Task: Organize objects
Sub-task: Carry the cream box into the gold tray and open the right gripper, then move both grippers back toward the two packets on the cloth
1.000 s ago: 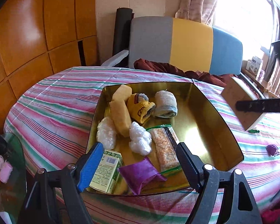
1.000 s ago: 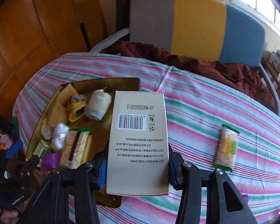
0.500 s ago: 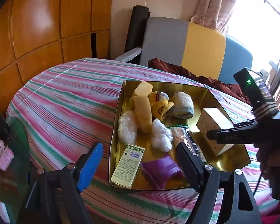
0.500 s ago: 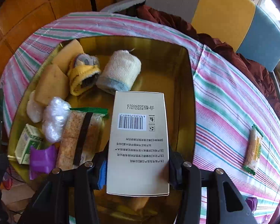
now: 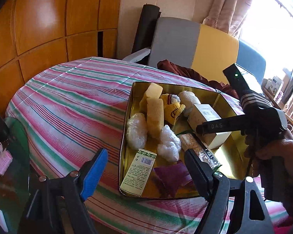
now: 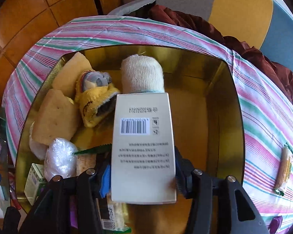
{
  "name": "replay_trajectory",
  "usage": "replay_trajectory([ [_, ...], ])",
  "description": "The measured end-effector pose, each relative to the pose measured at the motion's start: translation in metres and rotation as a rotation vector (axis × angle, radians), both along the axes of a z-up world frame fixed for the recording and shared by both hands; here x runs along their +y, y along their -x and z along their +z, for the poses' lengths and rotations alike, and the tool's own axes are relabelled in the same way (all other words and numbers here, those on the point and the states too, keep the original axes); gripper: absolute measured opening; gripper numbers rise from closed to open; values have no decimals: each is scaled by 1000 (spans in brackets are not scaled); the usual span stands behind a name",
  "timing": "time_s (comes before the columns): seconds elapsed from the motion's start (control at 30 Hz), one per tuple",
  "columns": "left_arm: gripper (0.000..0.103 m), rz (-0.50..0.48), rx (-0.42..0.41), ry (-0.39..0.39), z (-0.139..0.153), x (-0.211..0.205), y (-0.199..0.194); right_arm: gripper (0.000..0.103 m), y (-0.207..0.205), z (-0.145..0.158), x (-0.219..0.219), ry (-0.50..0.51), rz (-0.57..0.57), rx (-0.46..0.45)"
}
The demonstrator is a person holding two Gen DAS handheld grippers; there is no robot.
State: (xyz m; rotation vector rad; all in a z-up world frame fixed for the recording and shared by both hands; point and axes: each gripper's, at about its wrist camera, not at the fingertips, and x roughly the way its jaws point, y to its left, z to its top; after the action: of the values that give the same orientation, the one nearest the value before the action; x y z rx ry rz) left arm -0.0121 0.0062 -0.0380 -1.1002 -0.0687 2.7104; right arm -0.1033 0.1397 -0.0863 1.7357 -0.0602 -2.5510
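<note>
A gold metal tray [image 5: 230,167] [image 6: 214,117] sits on the striped tablecloth. A cream box with a barcode [image 6: 142,146] [image 5: 205,113] is down in the tray beside a rolled towel [image 6: 142,76] and a yellow sock [image 6: 95,101]. My right gripper [image 6: 142,179] straddles the box's near end. Its jaws are opening, and the pads look just off the box's sides. My left gripper [image 5: 146,167] hangs open and empty over the tray's near edge, above a green-and-white carton [image 5: 140,172] and a purple pouch [image 5: 171,177].
The tray also holds yellow sponges [image 5: 155,115], two plastic-wrapped lumps [image 5: 136,130] and a cracker packet [image 5: 197,150]. A wrapped snack bar [image 6: 284,167] and a small purple item [image 6: 276,222] lie on the cloth to the right. A chair [image 5: 205,46] stands behind the table.
My right gripper carried the box from above the cloth to over the tray and lowered it inside. Its fingers have spread slightly. The left gripper drew back a little from the tray.
</note>
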Motion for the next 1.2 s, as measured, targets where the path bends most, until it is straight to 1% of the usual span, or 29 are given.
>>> replay_trajectory([
  [0.03, 81, 1, -2, 0, 0, 0, 0, 63, -3, 2, 2, 4, -1, 11],
  [0.1, 81, 2, -6, 1, -1, 0, 1, 72, -10, 7, 4, 10, -3, 39],
  [0.13, 81, 3, -6, 2, -1, 0, 1, 74, -11, 8, 5, 11, -2, 50],
  [0.3, 81, -3, 9, 13, 3, 4, -2, 74, -29, 25, 13, 11, -4, 113],
  [0.5, 82, -27, 22, 38, 6, 13, -8, 74, -63, 53, 27, 29, -14, 204],
  [0.6, 82, -42, 32, 51, 9, 18, -12, 74, -79, 60, 40, 21, -29, 229],
  [0.8, 82, -80, 46, 71, 16, 34, -16, 75, -105, 66, 84, -4, -101, 242],
  [0.97, 82, -125, 56, 89, 21, 53, -21, 75, -124, 64, 138, -31, -196, 228],
  [1.1, 83, -168, 63, 103, 24, 70, -24, 82, -137, 62, 186, -55, -296, 219],
  [1.2, 83, -209, 72, 115, 27, 84, -28, 83, -147, 60, 223, -83, -367, 210],
])
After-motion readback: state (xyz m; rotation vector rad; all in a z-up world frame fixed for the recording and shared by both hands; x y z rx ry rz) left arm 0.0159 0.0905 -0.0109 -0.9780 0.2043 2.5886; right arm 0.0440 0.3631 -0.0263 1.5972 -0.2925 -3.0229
